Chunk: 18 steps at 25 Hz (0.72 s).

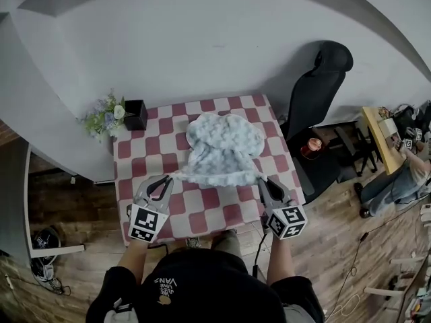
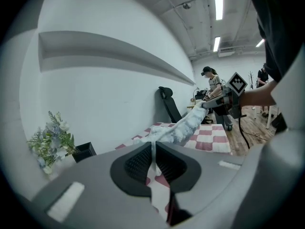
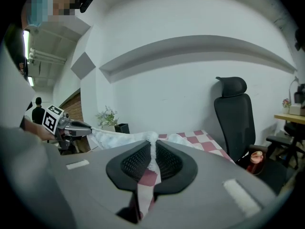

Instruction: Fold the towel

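Observation:
A fluffy pale grey-white towel [image 1: 222, 150] lies on the red-and-white checked table [image 1: 145, 157], its near edge lifted and stretched between both grippers. My left gripper [image 1: 167, 177] is shut on the towel's near left corner [image 2: 153, 149]. My right gripper [image 1: 262, 179] is shut on the near right corner [image 3: 152, 149]. In the left gripper view the towel [image 2: 183, 128] runs up to the right gripper [image 2: 224, 99]. The right gripper view has the towel edge [image 3: 114, 137] stretching across to the left gripper [image 3: 71, 127]. The far part of the towel rests bunched on the table.
A black pot with pale flowers [image 1: 111, 116] stands at the table's far left corner. A black office chair [image 1: 316, 93] is at the right of the table, a red cup [image 1: 313, 147] beside it. A wall rises behind. Another person [image 1: 404, 170] sits at far right.

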### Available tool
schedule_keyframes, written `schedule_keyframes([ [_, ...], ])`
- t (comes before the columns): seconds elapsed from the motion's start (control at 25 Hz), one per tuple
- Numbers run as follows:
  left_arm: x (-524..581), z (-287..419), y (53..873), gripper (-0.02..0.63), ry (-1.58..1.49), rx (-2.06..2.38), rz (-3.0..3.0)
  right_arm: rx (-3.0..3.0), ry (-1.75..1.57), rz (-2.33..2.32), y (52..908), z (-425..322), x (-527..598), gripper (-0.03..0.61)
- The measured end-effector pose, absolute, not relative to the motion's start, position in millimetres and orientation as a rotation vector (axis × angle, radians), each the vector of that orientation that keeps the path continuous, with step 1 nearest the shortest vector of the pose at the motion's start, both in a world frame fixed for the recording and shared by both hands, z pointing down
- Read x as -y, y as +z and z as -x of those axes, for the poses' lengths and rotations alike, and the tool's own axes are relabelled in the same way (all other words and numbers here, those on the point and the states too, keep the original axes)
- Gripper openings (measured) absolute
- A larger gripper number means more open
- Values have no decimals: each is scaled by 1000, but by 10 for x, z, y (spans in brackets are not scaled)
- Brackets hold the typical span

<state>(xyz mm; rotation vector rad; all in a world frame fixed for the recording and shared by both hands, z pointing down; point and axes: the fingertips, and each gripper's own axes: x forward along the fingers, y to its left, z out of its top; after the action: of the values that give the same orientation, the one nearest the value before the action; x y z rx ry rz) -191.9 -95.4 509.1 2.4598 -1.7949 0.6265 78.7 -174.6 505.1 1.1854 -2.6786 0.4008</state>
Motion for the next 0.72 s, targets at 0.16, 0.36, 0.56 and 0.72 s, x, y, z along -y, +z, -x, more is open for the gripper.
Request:
schedule_keyframes([
  [0.16, 887, 1875, 4979, 28, 594, 1791, -2512, 2664, 363, -1237, 4907, -894, 1558, 34],
  [0.36, 863, 1859, 4746, 28, 547, 1821, -2566, 2683, 366, -1281, 4728, -961, 1436, 34],
  [0.56, 965, 1851, 4480, 28, 534, 1863, -2619, 2686, 274, -1305, 4442, -950, 1598, 34],
  [0.72, 1071, 1853, 4252, 28, 512, 1916, -2638, 2726, 198, -1304, 4109, -945, 1751, 34],
])
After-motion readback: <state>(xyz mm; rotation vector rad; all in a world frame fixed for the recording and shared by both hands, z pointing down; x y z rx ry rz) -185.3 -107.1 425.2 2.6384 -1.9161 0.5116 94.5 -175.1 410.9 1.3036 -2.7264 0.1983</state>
